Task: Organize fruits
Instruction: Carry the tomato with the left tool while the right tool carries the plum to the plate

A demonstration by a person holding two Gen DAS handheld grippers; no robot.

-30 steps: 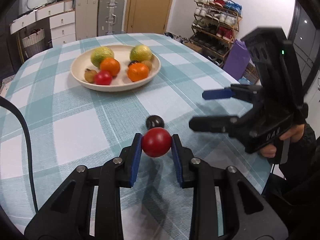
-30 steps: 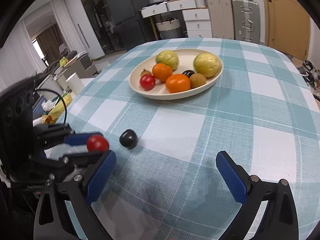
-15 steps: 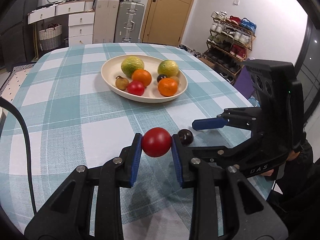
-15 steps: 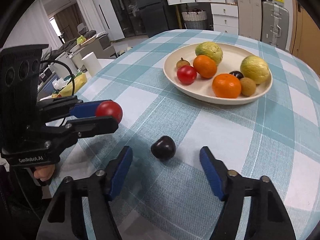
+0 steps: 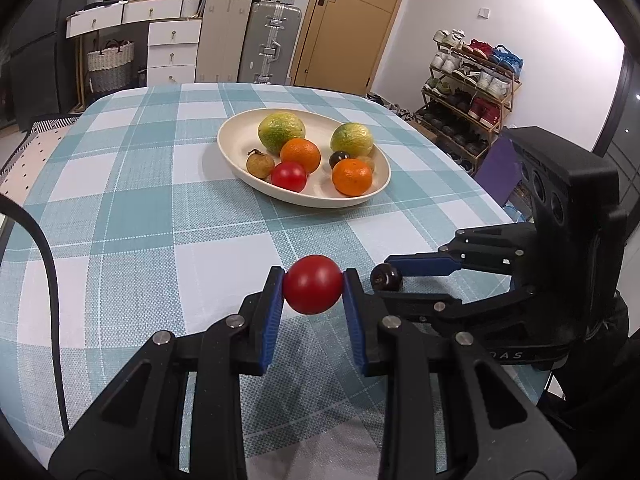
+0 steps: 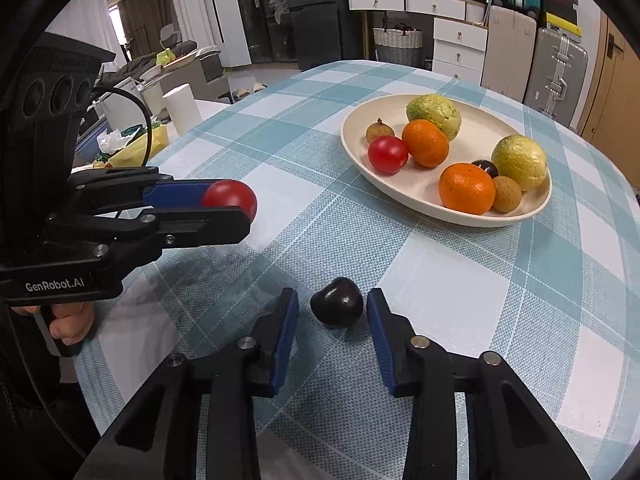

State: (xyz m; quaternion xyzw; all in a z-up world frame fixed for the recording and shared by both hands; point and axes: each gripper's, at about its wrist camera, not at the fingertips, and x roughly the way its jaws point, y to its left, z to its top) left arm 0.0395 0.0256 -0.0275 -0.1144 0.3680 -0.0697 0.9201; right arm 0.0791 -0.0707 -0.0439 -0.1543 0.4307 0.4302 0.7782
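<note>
Right claw (image 6: 332,332) closing, astride dark plum (image 6: 338,307) | plum stem-end up

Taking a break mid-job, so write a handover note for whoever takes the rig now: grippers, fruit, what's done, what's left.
Left hand-held gripper: shut on the red fruit, held above the table.
Right hand-held gripper: jaws have just been closing around the dark fruit, which sits on the cloth; a gap shows at one pad, so no grip yet.
Done: other fruits lie in the cream plate.
Left: probably finish the grasp on the dark fruit, then carry both fruits to the plate.
</note>
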